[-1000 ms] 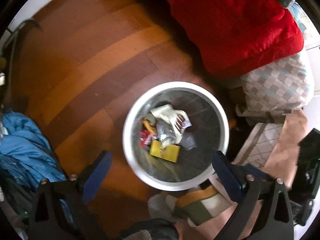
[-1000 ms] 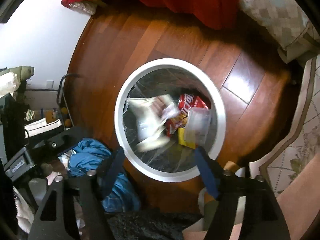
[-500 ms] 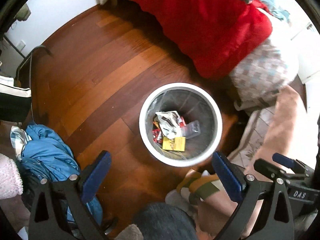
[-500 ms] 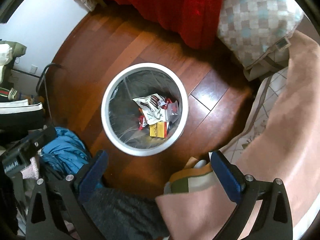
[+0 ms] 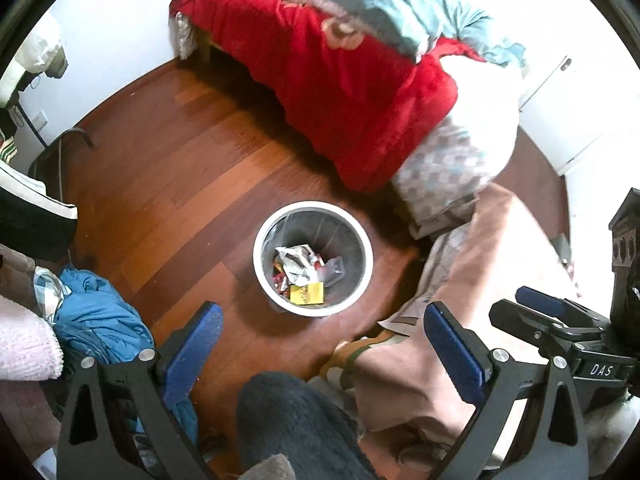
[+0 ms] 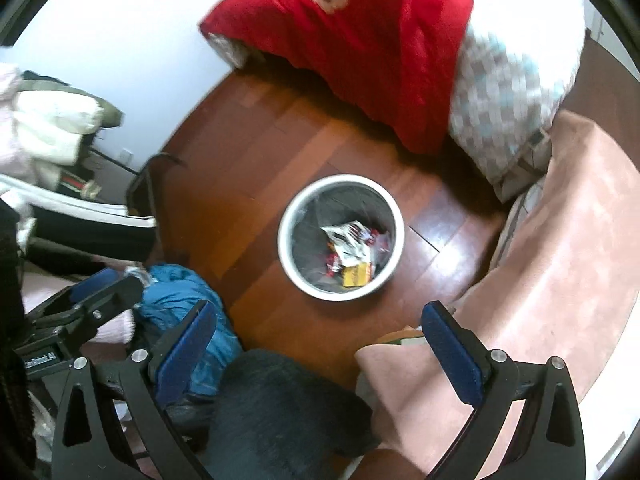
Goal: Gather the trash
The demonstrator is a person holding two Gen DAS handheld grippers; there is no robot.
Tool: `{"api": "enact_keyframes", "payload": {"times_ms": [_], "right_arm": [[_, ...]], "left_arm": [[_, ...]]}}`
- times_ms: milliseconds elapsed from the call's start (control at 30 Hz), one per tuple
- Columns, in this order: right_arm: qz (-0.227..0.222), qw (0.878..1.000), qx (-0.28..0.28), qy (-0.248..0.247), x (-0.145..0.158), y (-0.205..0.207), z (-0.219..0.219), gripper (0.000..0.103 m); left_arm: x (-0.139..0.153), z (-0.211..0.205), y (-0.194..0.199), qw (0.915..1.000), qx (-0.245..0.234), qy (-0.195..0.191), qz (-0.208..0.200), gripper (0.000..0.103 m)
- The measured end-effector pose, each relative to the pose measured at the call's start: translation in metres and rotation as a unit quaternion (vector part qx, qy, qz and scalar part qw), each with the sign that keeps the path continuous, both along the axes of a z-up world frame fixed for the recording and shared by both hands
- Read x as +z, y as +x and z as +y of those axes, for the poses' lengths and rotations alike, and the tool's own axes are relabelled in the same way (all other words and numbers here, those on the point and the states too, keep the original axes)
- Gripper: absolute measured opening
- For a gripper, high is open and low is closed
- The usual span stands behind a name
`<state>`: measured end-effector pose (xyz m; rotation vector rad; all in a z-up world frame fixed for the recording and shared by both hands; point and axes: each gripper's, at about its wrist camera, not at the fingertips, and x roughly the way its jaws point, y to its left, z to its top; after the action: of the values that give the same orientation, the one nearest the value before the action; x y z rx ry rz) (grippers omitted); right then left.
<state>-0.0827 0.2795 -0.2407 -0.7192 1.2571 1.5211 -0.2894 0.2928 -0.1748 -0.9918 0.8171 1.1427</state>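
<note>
Round white-rimmed bin [image 5: 313,259] upright on reddish-brown plank floor [image 5: 192,184], lined with thin clear film; inside, resting at the bottom: crumpled silver-white wrapper [image 5: 297,262] on top, flat yellow packet [image 5: 307,293] at the near side, small clear plastic cup [image 5: 334,270] to the right, red wrapper scraps [image 5: 280,280] at the left edge; same contents visible in right wrist view, bin [image 6: 341,237] with yellow packet [image 6: 356,274] nearest the camera; glossy floor, bright glare patch right of bin; plush red blanket [image 5: 340,92] draped over bed edge beyond the bin, checked grey-and-teal pillow [image 5: 440,176] beside it, smooth pink cloth [image 5: 480,264] at right, rumpled blue garment [image 5: 96,320] at left, dark fuzzy rounded shape [image 5: 292,428] at bottom centre; left gripper [image 5: 320,340] spread wide, blue-padded fingers empty, nothing between them; right gripper [image 6: 320,340] likewise at full spread and empty, jaws just been opening, no item between the pads; versus earlier frames: bin much smaller in both views and more of the room in sight, bed top, wall and clothes pile now included; silver-white wrapper, blurred mid-fall a second ago in right view, now settled on the heap; right gripper now in left wrist view at far right [image 5: 536,304]
</note>
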Motion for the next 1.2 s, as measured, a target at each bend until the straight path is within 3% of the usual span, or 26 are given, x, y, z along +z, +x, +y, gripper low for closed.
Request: {"api": "enact_keyframes", "payload": {"times_ms": [233, 467, 833, 1200], "right_arm": [[0.022, 0.999, 0.03, 0.036, 0.067, -0.009, -0.033, 0.103], [0.043, 0.997, 0.055, 0.046, 0.108, -0.015, -0.056, 0.103], [0.048, 0.994, 0.08, 0.053, 0.141, -0.02, -0.073, 0.103], [0.038, 0.993, 0.095, 0.05, 0.147, -0.025, -0.077, 0.103]], "left_arm": [[0.044, -0.026, -0.003, 0.9992, -0.007, 0.024, -0.03, 0.103], [0.076, -0.041, -0.008, 0.9979, -0.011, 0.039, -0.05, 0.103], [0.099, -0.058, -0.01, 0.9968, -0.023, 0.05, -0.059, 0.103], [0.103, -0.067, -0.006, 0.9971, -0.029, 0.051, -0.049, 0.103]]}}
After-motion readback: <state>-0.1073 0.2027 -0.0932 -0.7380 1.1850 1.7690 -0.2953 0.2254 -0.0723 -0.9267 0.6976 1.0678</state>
